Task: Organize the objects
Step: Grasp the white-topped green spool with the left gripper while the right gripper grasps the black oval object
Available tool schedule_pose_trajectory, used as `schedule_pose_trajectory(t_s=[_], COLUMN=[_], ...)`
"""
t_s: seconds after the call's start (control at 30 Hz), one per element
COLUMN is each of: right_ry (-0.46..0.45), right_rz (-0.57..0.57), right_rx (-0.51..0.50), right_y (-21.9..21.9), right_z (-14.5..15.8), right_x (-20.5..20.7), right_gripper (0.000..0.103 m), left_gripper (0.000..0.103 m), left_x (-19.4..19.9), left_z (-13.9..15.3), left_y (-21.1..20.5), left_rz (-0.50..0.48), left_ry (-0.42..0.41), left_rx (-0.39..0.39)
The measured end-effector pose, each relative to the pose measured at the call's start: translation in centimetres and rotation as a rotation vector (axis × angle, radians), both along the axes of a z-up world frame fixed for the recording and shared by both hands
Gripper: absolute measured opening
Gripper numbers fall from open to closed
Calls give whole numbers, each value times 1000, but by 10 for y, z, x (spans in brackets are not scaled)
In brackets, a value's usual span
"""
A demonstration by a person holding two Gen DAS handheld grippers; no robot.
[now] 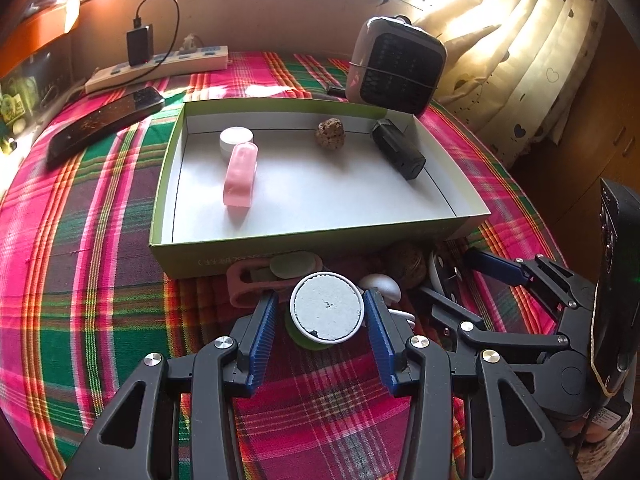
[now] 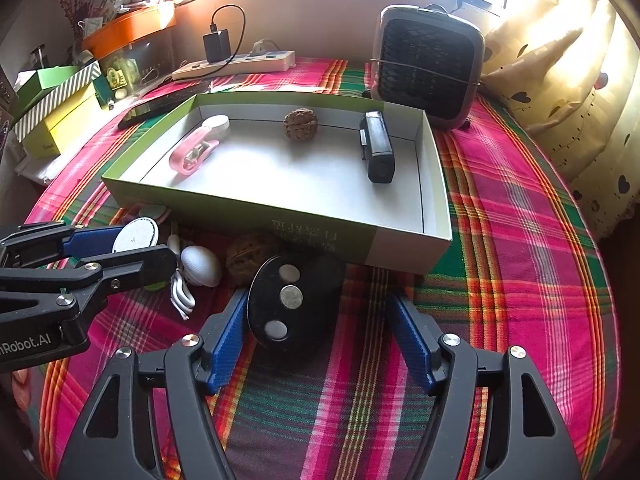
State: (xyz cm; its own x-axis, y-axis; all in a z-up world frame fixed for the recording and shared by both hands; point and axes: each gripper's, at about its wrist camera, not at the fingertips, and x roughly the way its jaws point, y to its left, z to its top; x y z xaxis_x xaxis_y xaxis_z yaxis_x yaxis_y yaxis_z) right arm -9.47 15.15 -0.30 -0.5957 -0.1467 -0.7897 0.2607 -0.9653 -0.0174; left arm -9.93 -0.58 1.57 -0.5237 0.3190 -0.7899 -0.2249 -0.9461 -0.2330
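A shallow green-sided box [image 1: 280,240] [image 2: 436,184] on the plaid cloth holds a white jar [image 1: 236,140], a pink clip [image 1: 240,176] [image 2: 192,152], a walnut [image 1: 330,132] [image 2: 300,123] and a black block [image 1: 398,148] [image 2: 377,146]. My left gripper [image 1: 326,316] [image 2: 120,248] is shut on a round white-lidded tin [image 1: 326,306] [image 2: 135,236] in front of the box. My right gripper [image 2: 316,340] [image 1: 468,276] is open around a black oval object [image 2: 282,300] that touches its left finger. A white egg shape [image 2: 202,266], a second walnut [image 2: 250,258], a white cable [image 2: 180,292] and a pink clip [image 1: 256,280] lie between the grippers.
A grey fan heater [image 1: 394,66] [image 2: 426,68] stands behind the box at the right. A power strip with charger [image 1: 160,66] [image 2: 236,62] and a dark phone [image 1: 104,124] lie at the back left. Coloured boxes [image 2: 60,108] sit at far left, a curtain [image 2: 560,92] at right.
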Motion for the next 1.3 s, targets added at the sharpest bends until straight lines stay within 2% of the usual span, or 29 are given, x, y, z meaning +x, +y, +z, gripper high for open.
schedule_pose_trajectory(t_s=[0.13, 0.3, 0.57, 1.3], right_ry=[0, 5, 8, 10], right_rz=[3, 0, 1, 3], right_rx=[-4, -9, -17, -30], right_y=[1, 2, 3, 4], right_z=[0, 2, 3, 4], right_x=[0, 1, 4, 9], right_gripper=[68, 57, 39, 36], left_gripper=[42, 32, 31, 30], left_x=[1, 1, 3, 9], left_z=[0, 1, 1, 1], left_y=[0, -1, -2, -8], left_rz=[8, 9, 12, 15], left_ry=[3, 2, -1, 5], left_rx=[1, 16, 25, 30])
